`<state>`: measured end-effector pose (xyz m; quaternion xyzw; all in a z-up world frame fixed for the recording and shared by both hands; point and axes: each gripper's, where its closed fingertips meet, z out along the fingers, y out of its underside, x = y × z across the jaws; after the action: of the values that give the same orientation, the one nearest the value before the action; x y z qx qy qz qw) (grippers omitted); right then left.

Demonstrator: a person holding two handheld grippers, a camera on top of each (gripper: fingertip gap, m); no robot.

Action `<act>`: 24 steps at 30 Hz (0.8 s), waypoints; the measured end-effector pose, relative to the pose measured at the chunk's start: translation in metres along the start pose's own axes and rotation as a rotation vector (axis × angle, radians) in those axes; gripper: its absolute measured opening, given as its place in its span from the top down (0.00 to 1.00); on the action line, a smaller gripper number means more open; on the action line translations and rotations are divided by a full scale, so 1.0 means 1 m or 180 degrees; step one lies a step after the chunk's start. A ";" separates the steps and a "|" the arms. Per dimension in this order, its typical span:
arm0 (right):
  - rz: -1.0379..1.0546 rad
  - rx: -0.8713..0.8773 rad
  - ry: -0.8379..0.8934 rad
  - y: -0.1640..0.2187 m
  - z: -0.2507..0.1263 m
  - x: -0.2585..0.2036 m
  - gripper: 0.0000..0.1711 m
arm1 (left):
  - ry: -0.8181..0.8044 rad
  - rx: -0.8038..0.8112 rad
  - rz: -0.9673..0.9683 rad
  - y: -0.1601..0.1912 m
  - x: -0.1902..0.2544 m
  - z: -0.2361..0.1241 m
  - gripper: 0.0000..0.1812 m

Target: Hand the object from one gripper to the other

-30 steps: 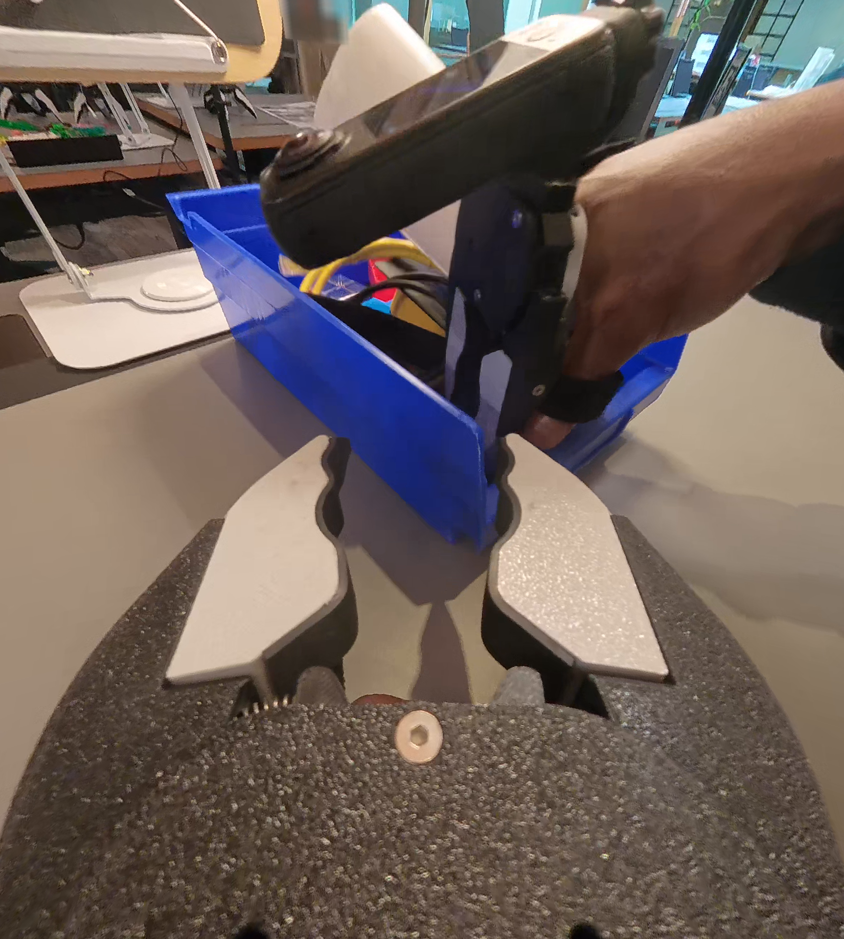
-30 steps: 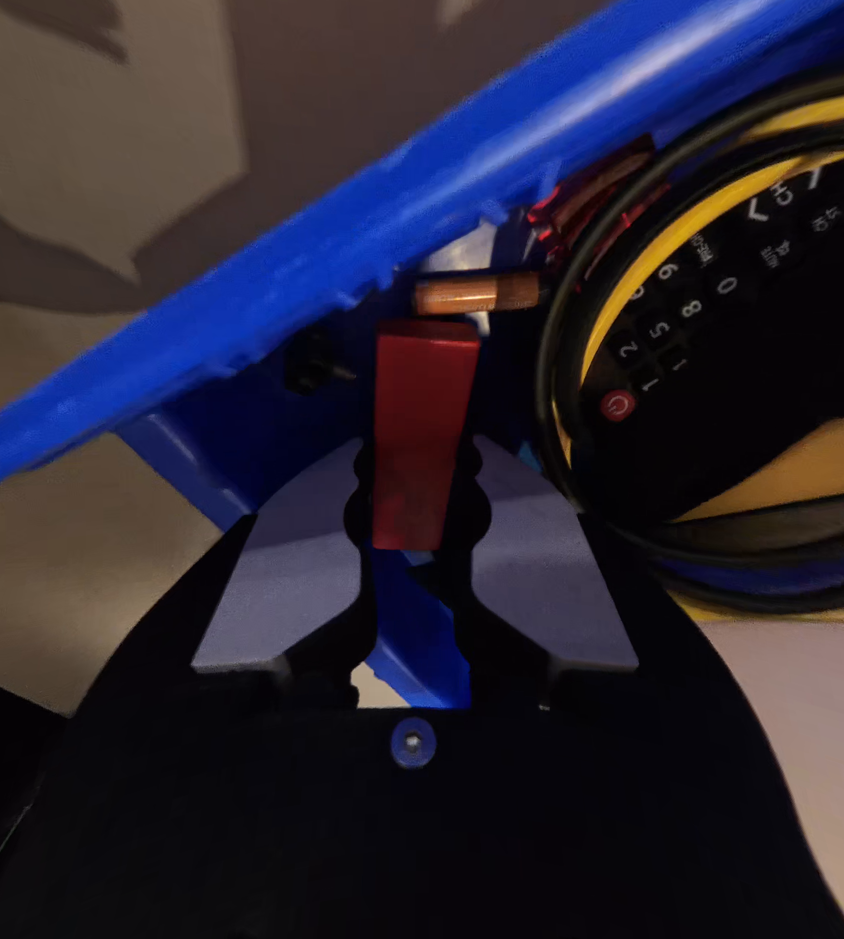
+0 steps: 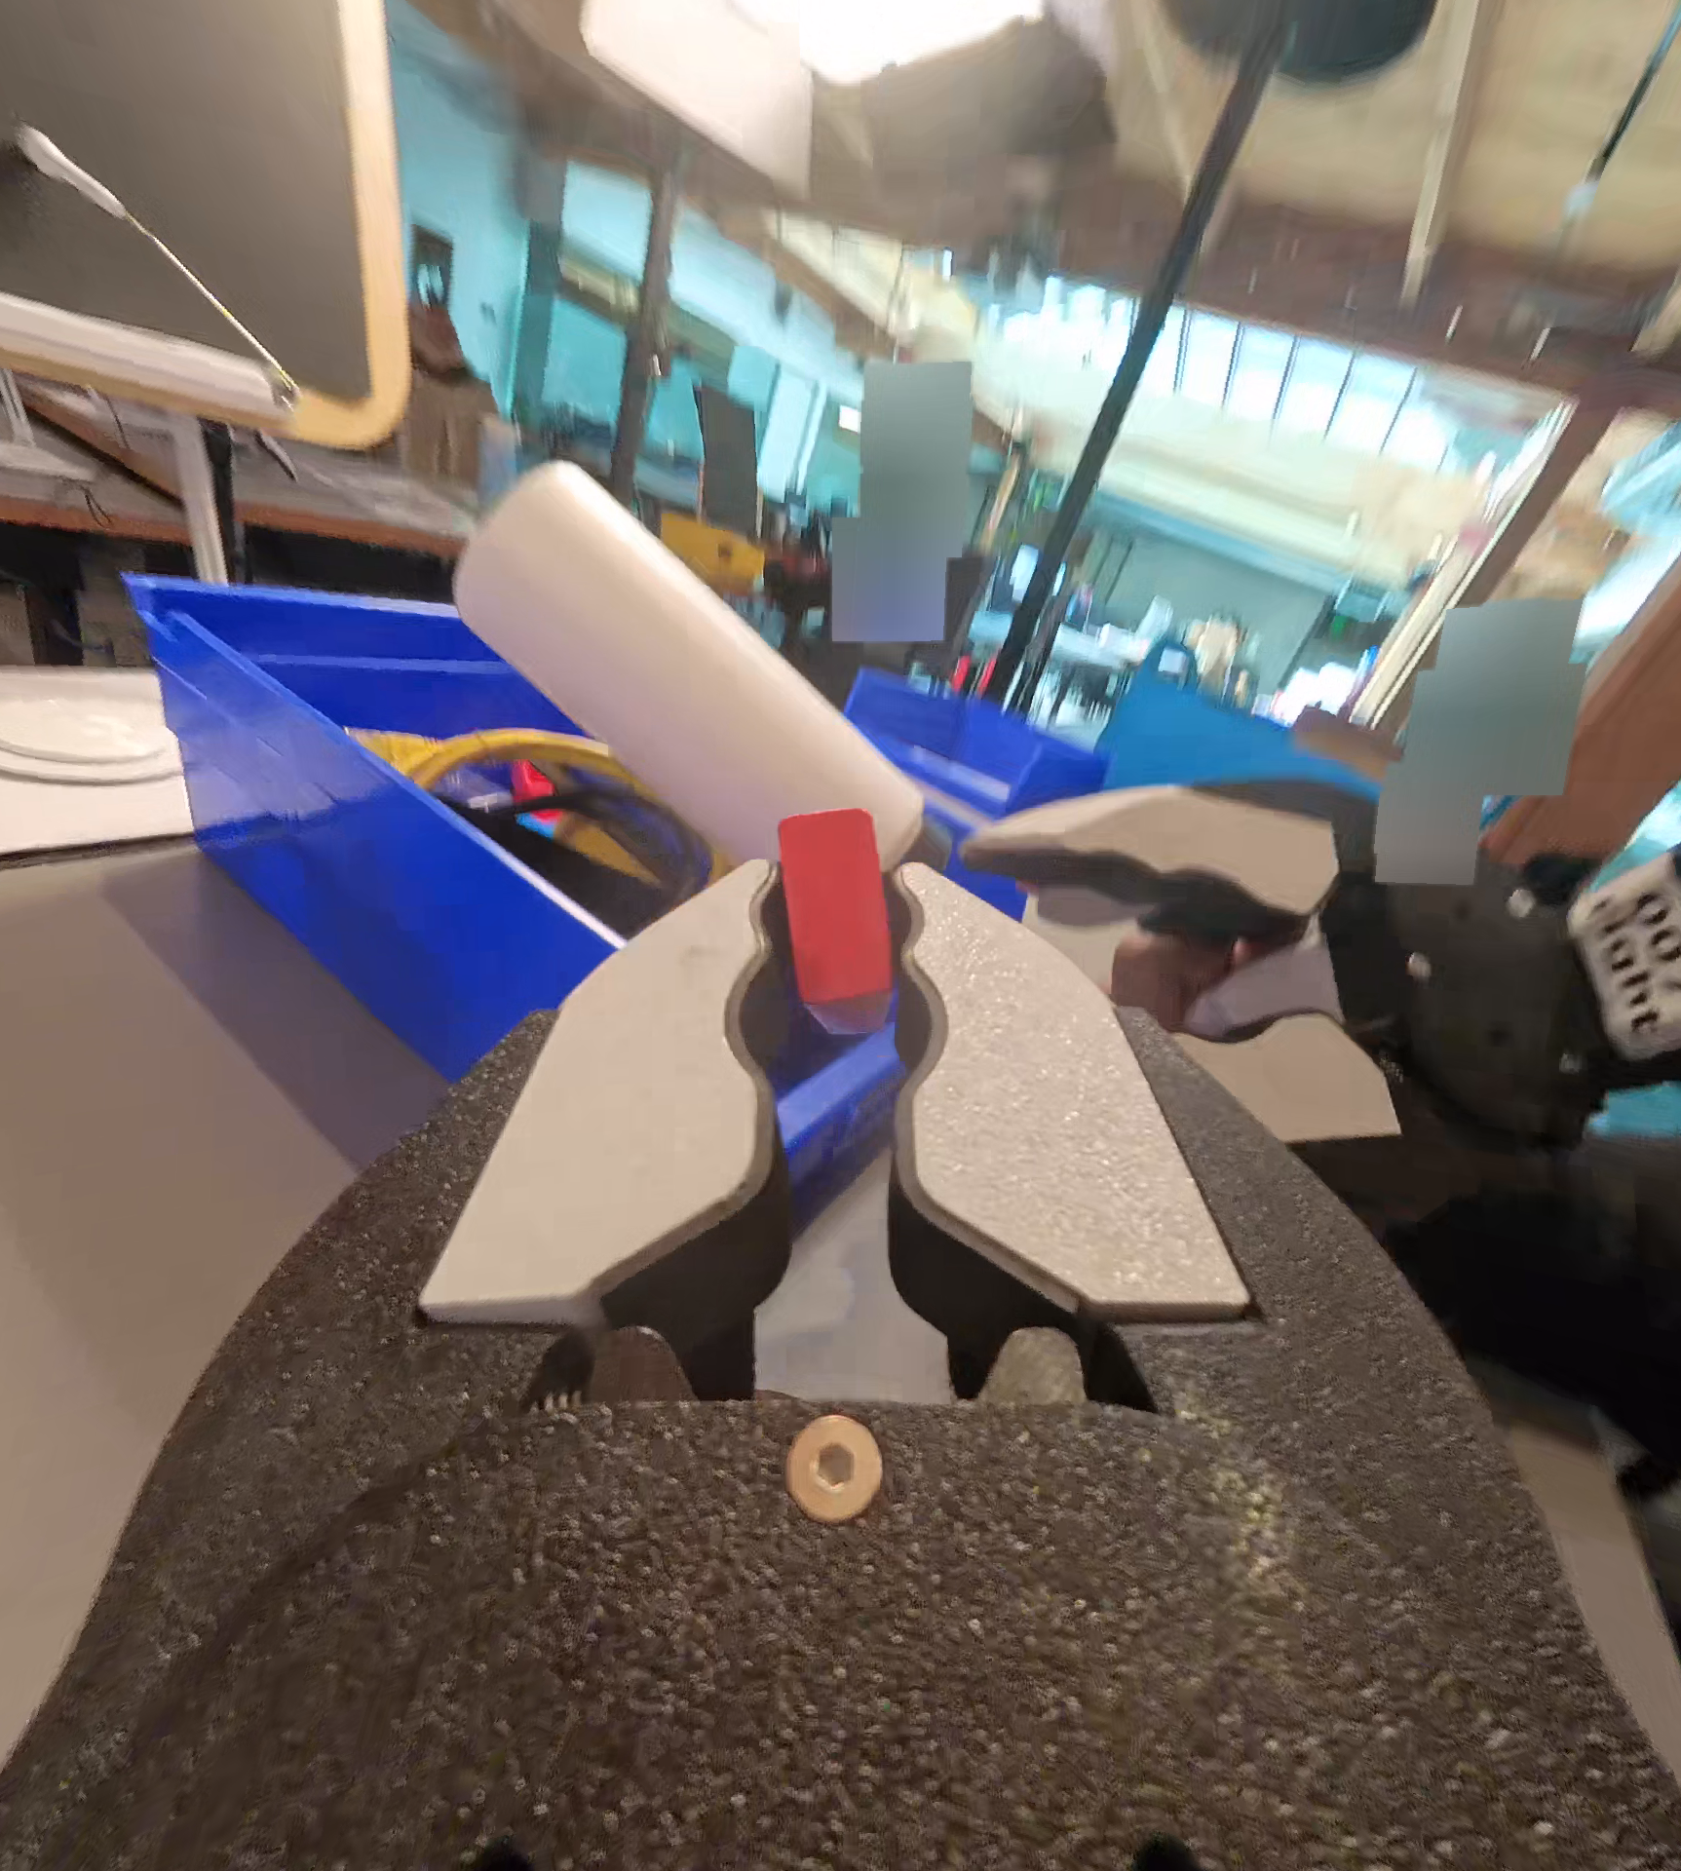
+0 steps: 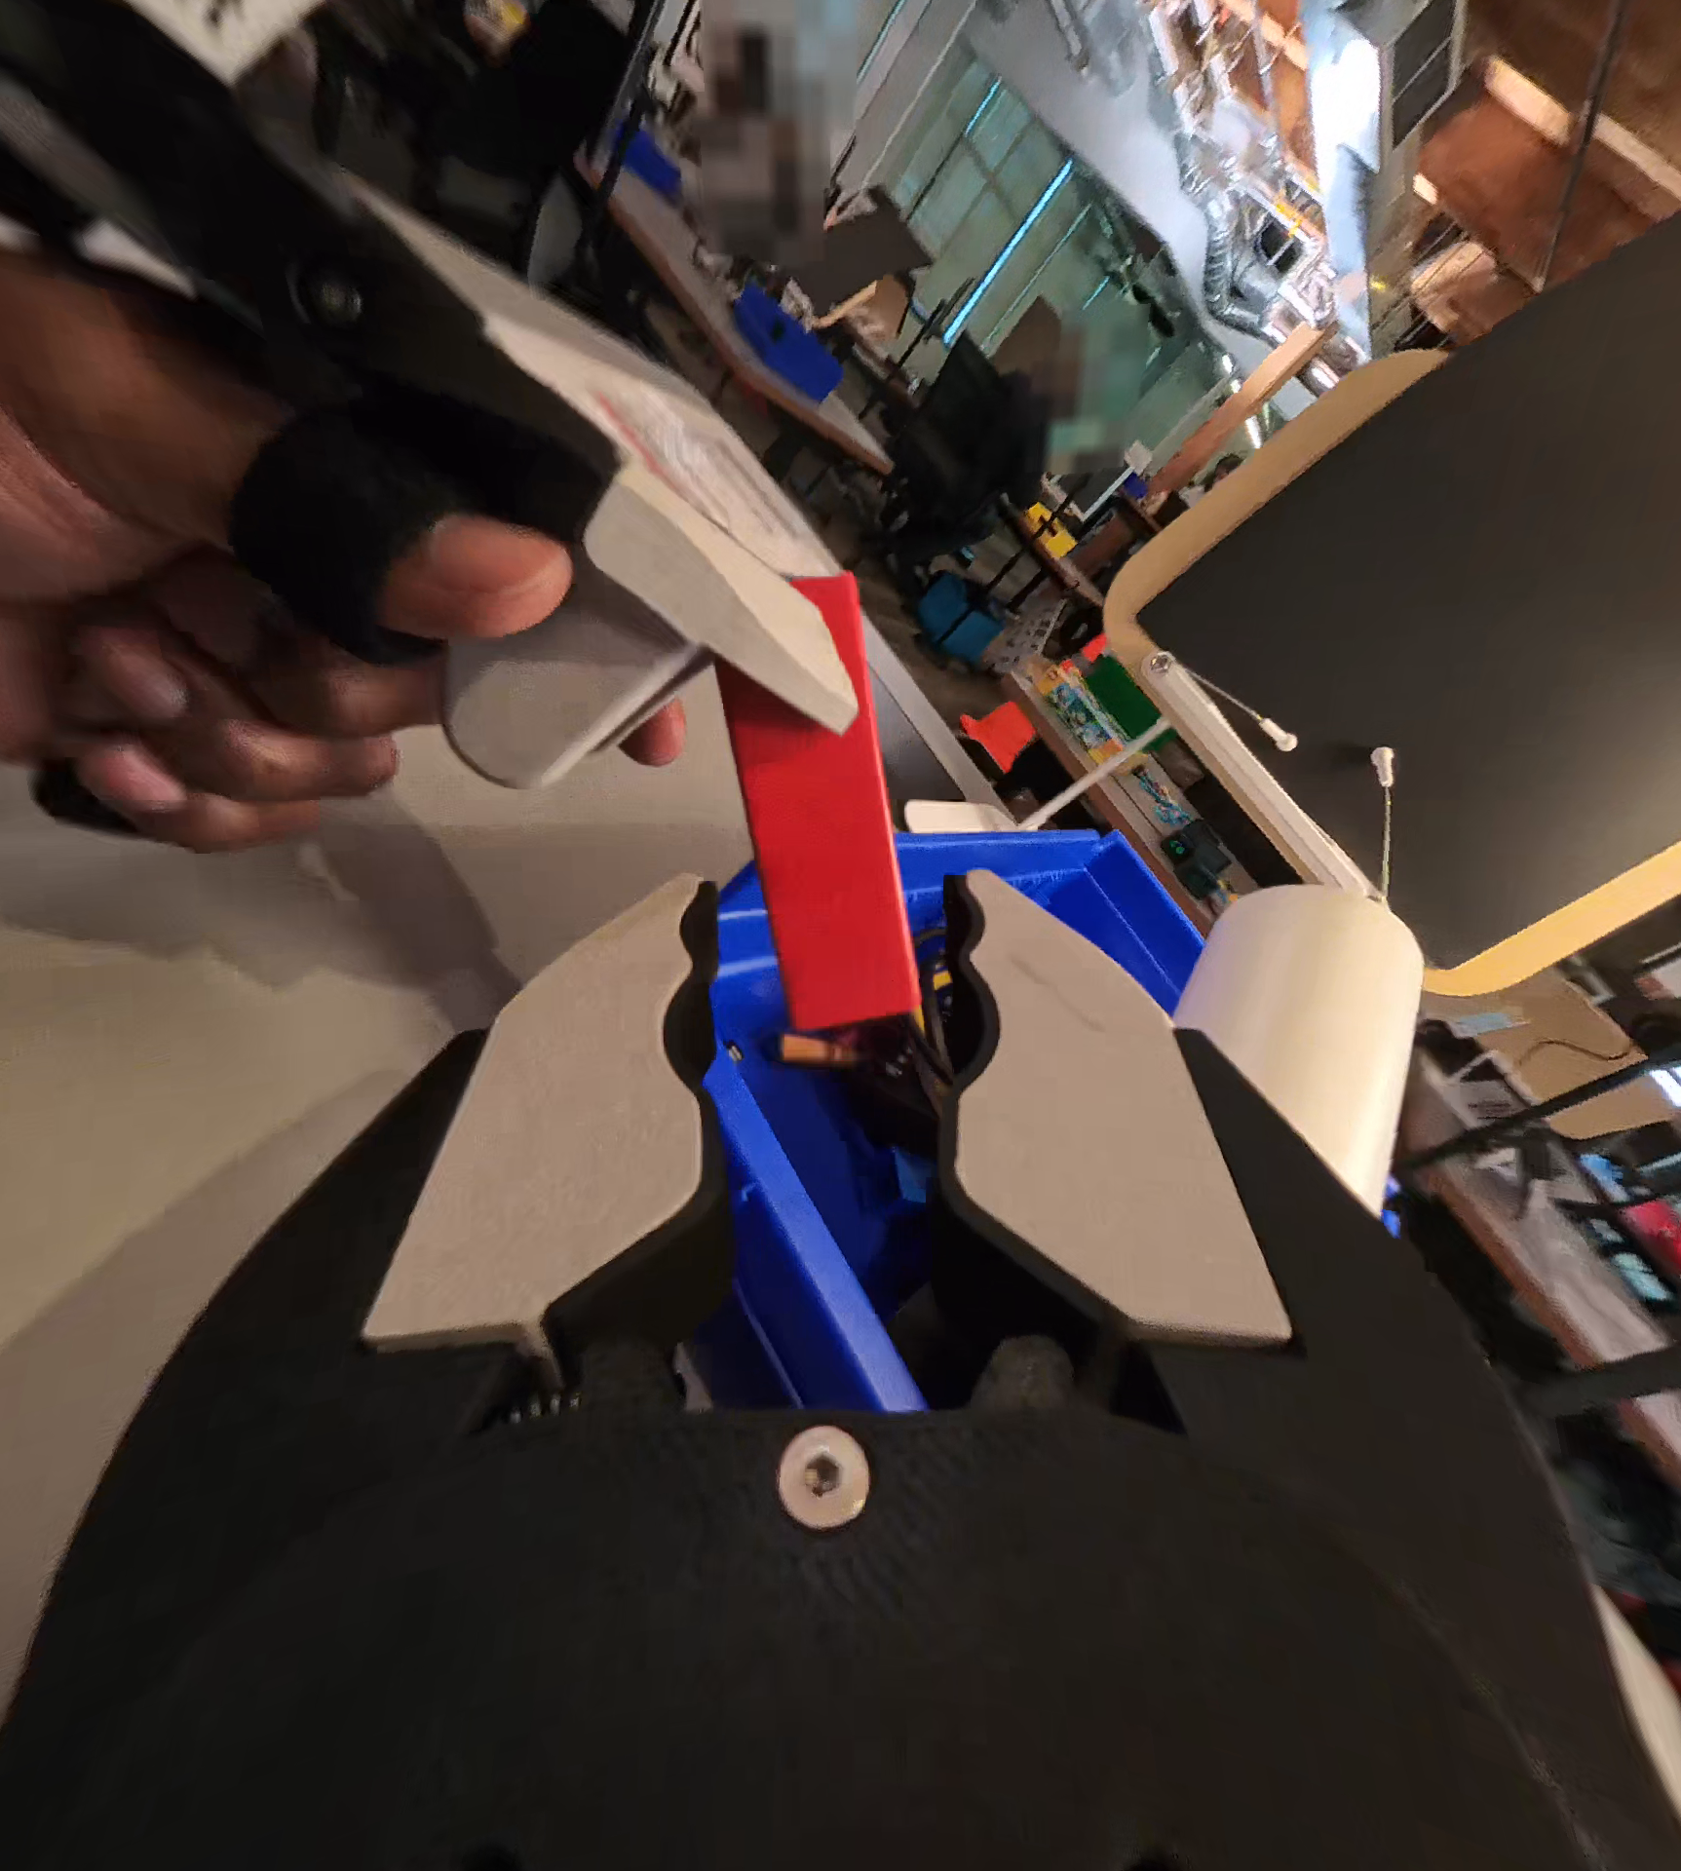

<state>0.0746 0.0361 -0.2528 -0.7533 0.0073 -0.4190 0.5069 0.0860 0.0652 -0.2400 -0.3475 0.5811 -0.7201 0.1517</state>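
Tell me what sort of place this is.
Probably an open-plan lab or workshop. Rows of cluttered workbenches run into the distance under an exposed ceiling with ducting, and a blue parts bin on the grey table holds coiled cables.

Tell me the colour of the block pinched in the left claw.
Red. The block shows best in the right wrist view, hanging from the left claw.

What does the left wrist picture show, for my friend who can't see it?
The left gripper pinches a small red block between its grey fingers, held up above a blue bin of tangled cables on a grey table. To the right, the right gripper hangs open and empty, and a white cylinder leans out of the bin.
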 end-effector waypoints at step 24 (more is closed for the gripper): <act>0.2779 0.0935 -0.2240 -0.022 -0.041 0.009 0.90 | 0.1081 -0.0004 0.0176 -0.008 0.044 -0.006 0.67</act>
<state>0.0451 0.0120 -0.2249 -0.6962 0.0902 0.1080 0.7039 0.0517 0.0445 -0.2188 -0.2048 0.6082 -0.7636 0.0709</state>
